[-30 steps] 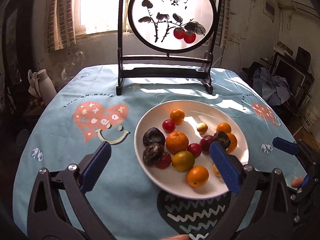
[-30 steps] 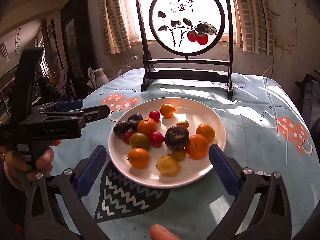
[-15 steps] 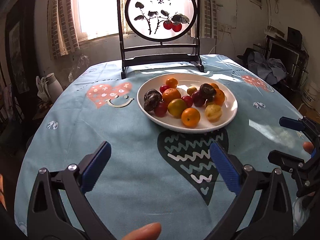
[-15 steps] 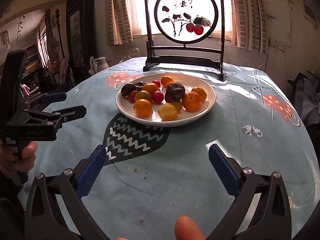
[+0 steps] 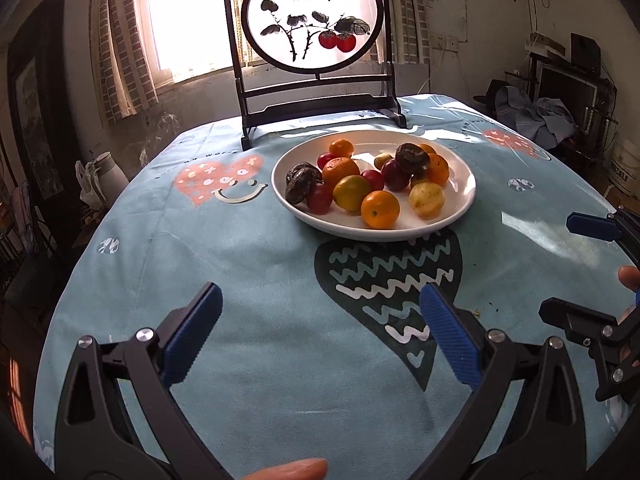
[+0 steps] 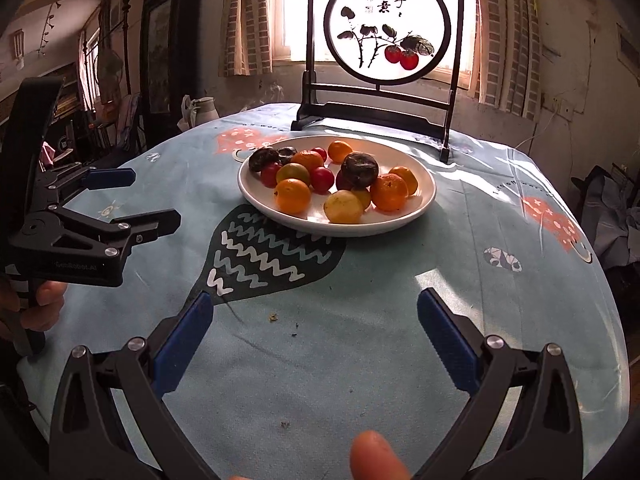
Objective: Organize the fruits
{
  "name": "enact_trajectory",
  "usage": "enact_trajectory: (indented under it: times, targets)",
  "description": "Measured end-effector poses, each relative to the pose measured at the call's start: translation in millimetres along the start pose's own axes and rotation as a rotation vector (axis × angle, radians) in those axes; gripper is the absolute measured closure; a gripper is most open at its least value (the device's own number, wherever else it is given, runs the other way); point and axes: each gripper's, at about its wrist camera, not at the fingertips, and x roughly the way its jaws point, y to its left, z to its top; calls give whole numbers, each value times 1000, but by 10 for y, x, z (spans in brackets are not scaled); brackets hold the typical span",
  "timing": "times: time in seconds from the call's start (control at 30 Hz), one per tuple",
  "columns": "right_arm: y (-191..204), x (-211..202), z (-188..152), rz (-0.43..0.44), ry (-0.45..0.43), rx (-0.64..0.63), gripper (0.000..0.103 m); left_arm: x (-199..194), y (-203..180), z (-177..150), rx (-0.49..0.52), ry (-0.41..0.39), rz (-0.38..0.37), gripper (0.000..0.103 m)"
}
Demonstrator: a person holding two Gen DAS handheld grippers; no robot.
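**Both claws wide, fruit heaped on the plate**

The left claw (image 5: 320, 332) hangs over the round surface draped in a pale blue patterned cloth (image 5: 248, 264), its blue-padded jaws spread wide with nothing between them. The right claw (image 6: 316, 336) is likewise spread and empty. Well beyond both, the shallow white ceramic plate (image 5: 460, 204) carries the small mixed fruits (image 5: 360, 184): oranges, red cherry tomatoes, a yellow one, dark wrinkled ones. Behind it stands a dark wooden frame with a round painted panel (image 5: 316, 20).

Left gripper (image 5: 320, 332) fingers wide apart (holding nothing) over tablecloth (image 5: 248, 272); fruit plate (image 5: 466, 196) beyond.
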Motion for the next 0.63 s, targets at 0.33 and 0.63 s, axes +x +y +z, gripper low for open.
enact_trajectory:
  times: [0.33, 0.63]
  targets:
    - [-18, 28, -4, -15, 13, 4, 1, 0, 1, -13, -3, 0, -14, 2]
    - [-20, 40, -9, -22, 21, 6, 1, 22, 2, -19, -6, 6, 2, 2]
